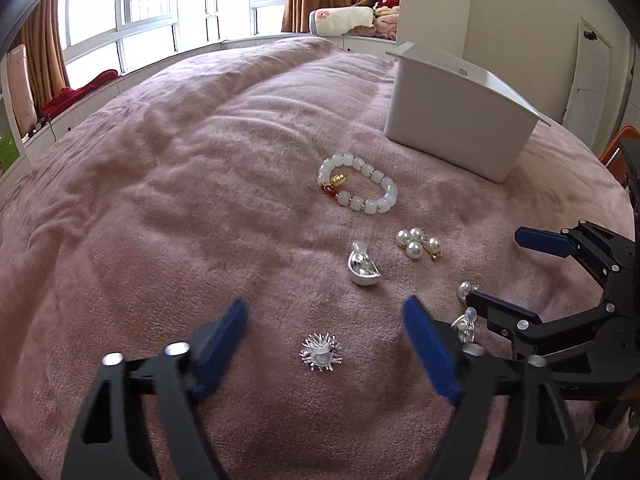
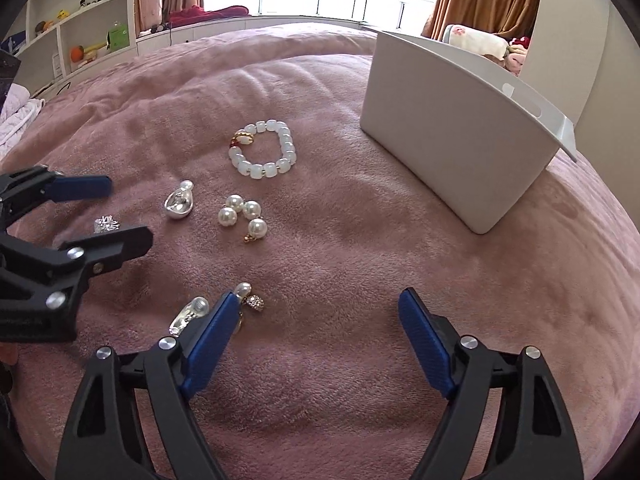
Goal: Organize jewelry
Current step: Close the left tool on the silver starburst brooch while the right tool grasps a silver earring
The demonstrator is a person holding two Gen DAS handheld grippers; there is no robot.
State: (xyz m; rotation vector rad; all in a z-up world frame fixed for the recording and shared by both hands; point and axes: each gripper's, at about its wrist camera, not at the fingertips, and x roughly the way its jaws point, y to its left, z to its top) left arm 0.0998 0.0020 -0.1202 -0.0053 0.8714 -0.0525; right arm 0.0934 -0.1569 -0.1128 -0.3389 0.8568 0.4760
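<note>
Hovering, left wrist view: left gripper [image 1: 324,336] hangs over the pink bed [image 1: 160,200], fingers released, nothing between the pads; the spiky brooch [image 1: 321,353] lies on the blanket just below the gap.
Neighbours: silver charm [image 1: 364,266], pearls [image 1: 416,243] and bracelet [image 1: 357,182] lie farther up the bed; the white bin [image 1: 452,128] stands beyond them.
Risk, left: a thin, prickly brooch on soft plush could sink or snag as the fingers close, so the pads may pinch blanket instead.
Crowding, right wrist view: right gripper [image 2: 316,336] is also released and empty; its left finger sits on top of the earring cluster [image 2: 248,300], hiding part of it.
Risk, right: the earrings lie off-centre, so closing here could sweep them aside.
Risk, both: the two grippers are near; they could collide.
</note>
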